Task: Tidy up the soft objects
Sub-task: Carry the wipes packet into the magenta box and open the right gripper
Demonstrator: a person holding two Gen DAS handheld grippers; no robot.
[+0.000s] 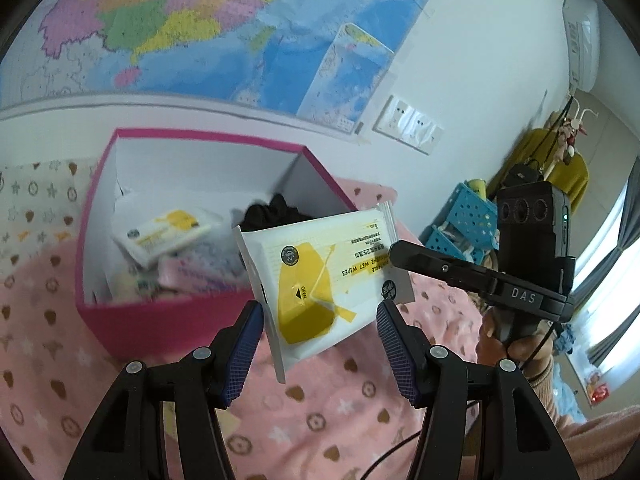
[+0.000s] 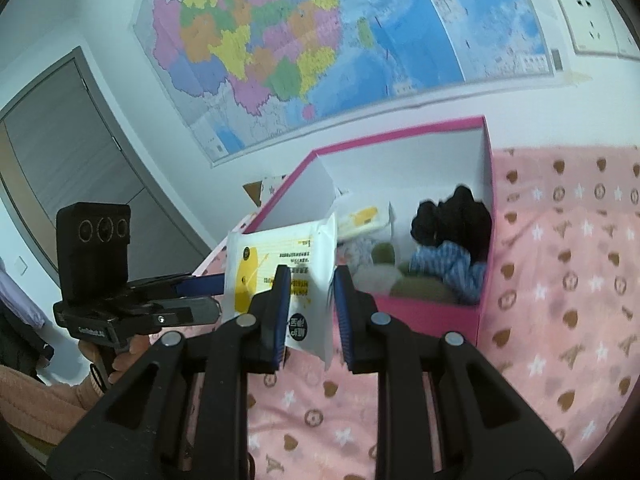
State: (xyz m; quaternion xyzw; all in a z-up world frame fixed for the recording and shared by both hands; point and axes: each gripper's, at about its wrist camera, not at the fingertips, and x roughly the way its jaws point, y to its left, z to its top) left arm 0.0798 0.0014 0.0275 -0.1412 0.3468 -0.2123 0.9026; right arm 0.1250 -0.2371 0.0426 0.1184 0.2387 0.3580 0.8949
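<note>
A white and yellow wet wipes pack (image 1: 320, 276) hangs in the air in front of the pink box (image 1: 132, 320), held from two sides. My left gripper (image 1: 320, 312) is shut on its lower part, a blue pad against each side edge. From the right, one black finger (image 1: 432, 266) of my right gripper lies over the pack's end. In the right wrist view my right gripper (image 2: 310, 280) is shut on that end of the pack (image 2: 256, 268), and the left gripper (image 2: 212, 296) meets it from the left. The box (image 2: 486, 280) holds another wipes pack (image 2: 360, 220), a black cloth (image 2: 452, 220) and a blue striped cloth (image 2: 452, 268).
The box stands on a pink patterned blanket (image 2: 560, 280) against a white wall with a large map (image 2: 320, 40). A blue plastic basket (image 1: 468, 224) and a yellow chair (image 1: 560, 160) stand to the right. A person's hands in peach sleeves (image 2: 36, 396) hold both gripper handles.
</note>
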